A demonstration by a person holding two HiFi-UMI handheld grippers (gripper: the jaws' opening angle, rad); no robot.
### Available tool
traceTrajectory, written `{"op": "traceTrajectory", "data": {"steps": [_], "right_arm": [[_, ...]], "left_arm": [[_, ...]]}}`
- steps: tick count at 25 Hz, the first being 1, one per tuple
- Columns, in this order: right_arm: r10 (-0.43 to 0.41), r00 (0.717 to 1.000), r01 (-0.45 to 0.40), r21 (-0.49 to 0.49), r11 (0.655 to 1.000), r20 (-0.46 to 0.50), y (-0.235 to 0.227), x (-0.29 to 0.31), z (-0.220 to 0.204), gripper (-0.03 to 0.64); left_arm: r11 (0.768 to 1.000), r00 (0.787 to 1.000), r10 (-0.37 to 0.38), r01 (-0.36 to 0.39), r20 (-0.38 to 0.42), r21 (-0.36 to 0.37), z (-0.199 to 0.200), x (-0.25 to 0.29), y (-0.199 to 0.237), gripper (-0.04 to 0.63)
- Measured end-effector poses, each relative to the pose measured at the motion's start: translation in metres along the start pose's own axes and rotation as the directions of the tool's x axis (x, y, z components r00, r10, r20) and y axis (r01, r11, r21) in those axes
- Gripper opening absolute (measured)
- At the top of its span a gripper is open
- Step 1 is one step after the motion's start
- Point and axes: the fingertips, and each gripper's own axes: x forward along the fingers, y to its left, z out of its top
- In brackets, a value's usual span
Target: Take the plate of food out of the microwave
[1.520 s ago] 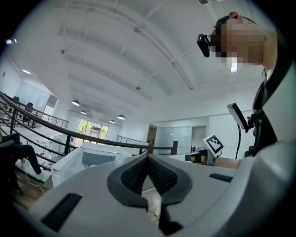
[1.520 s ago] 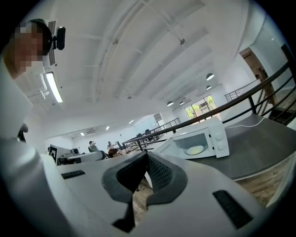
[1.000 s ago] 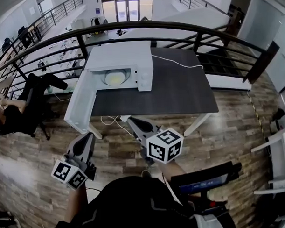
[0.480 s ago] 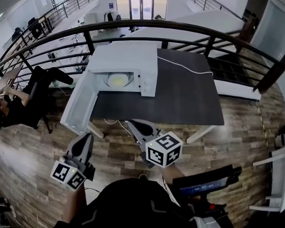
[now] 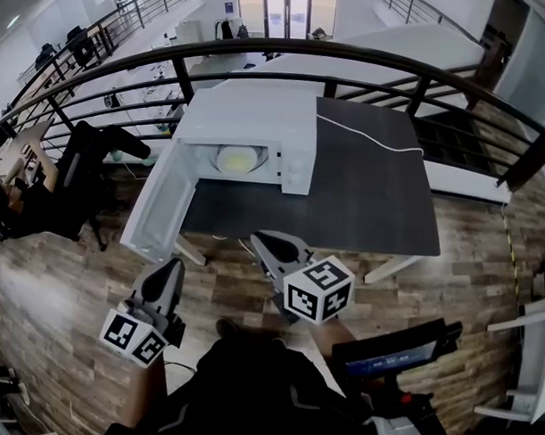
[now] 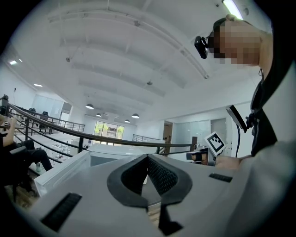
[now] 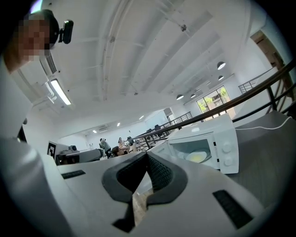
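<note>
The plate of food [image 5: 237, 159] sits inside the white microwave [image 5: 251, 115], whose door [image 5: 161, 216] is swung open, on a dark table [image 5: 370, 200] beside a curved black railing [image 5: 410, 65] on a wood-plank floor [image 5: 61, 300]. The 2 tools, left gripper [image 5: 171, 267] and right gripper [image 5: 263, 241], hover short of the table, jaws pressed together, empty.

No legible text, no readable labels
</note>
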Motion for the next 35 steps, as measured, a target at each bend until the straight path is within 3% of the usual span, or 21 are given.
{"op": "traceTrajectory", "data": {"steps": [18,27,35], "right_arm": [[-0.1,0.995,0.1,0.003,0.995,0.024,0.005,0.075,0.021,0.0],[-0.184,0.982,0.184,0.006,0.983,0.042,0.005,0.111,0.022,0.0],[-0.221,0.972,0.22,0.027,0.975,0.08,0.016,0.141,0.029,0.002]], "left_arm": [[0.988,0.988,-0.151,0.151,0.015,-0.009,0.037,0.031,0.078,0.003],[0.967,0.967,-0.253,0.253,0.021,-0.022,0.044,0.043,0.114,0.003],[0.962,0.962,-0.269,0.27,0.041,-0.03,0.052,0.045,0.15,0.003]]}}
